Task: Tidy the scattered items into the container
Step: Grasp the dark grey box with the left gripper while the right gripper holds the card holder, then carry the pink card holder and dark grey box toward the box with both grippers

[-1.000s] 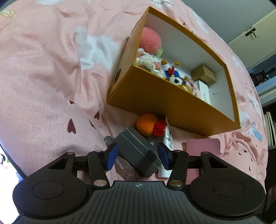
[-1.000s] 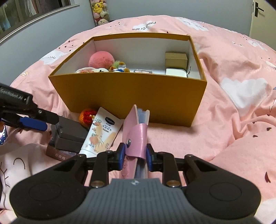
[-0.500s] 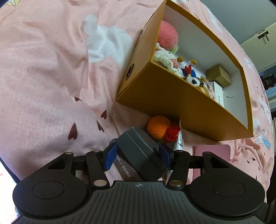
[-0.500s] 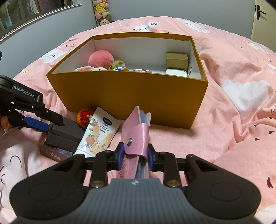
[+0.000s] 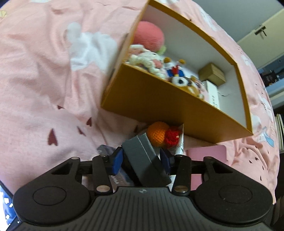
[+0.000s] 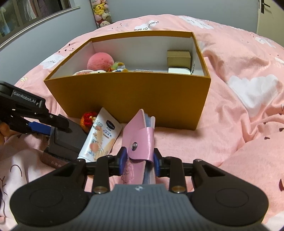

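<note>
Left claw has just been closing on the dark box, pads at its sides, on the bed by the carton. Seat grip before lifting. Right claw pinches the pink wallet upright, jaws easing open; clear the carton wall, then drop inside.

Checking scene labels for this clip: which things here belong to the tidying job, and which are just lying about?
Job:
- orange box
- dark grey box, left hand-held gripper around it
- pink card holder in right hand-held gripper
- cream tube
- crocheted orange toy

Lying about:
- pink duvet
- plush toys on shelf
</note>
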`<state>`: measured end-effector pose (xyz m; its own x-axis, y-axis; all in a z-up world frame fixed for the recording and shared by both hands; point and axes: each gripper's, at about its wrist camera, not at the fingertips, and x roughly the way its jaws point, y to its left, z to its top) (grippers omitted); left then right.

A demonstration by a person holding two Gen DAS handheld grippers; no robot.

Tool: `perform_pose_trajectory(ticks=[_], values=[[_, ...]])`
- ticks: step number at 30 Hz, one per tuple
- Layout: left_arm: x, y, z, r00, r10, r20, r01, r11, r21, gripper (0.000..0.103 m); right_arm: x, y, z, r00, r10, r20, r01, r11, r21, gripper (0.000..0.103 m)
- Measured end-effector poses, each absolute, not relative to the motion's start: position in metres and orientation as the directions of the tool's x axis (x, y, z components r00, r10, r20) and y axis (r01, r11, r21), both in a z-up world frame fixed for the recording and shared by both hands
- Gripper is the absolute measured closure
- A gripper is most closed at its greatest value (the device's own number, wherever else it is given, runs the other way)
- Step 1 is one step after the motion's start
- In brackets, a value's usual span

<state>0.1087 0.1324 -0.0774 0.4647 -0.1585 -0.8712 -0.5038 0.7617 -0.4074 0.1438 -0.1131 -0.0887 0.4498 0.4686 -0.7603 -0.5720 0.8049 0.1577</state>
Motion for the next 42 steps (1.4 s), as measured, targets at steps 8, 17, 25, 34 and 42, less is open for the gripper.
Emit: perform_pose_trajectory(ticks=[8, 17, 25, 34, 42], values=[[0.113, 0.125, -0.081, 0.467, -0.166, -0.868, -0.487, 0.771, -0.41, 0.054, 0.15, -0.115, -0.091, 0.423, 0.489, -0.763, -0.555, 0.805, 0.209, 0.07], [0.099, 0.115, -0.065, 0.529, -0.147, -0.836, -0.415, 0.814, -0.406, 0.061, 0.145, -0.117, -0.08, 0.429, 0.507, -0.748, -0.554, 0.802, 0.226, 0.075], [0.082, 0.113, -0.03, 0.631, -0.143, -0.762, -0.332, 0.838, -0.432, 0.063, 0.141, -0.131, -0.06, 0.456, 0.532, -0.714, -0.53, 0.806, 0.262, 0.075], [0.076, 0.115, 0.009, 0.688, -0.167, -0.706, -0.252, 0.858, -0.448, 0.063, 0.138, -0.128, -0.013, 0.494, 0.579, -0.649, -0.628, 0.754, 0.194, 0.075], [0.105, 0.125, 0.047, 0.722, -0.155, -0.674, -0.188, 0.894, -0.406, 0.063, 0.155, -0.096, 0.033, 0.544, 0.6, -0.586, -0.797, 0.588, -0.138, 0.075]])
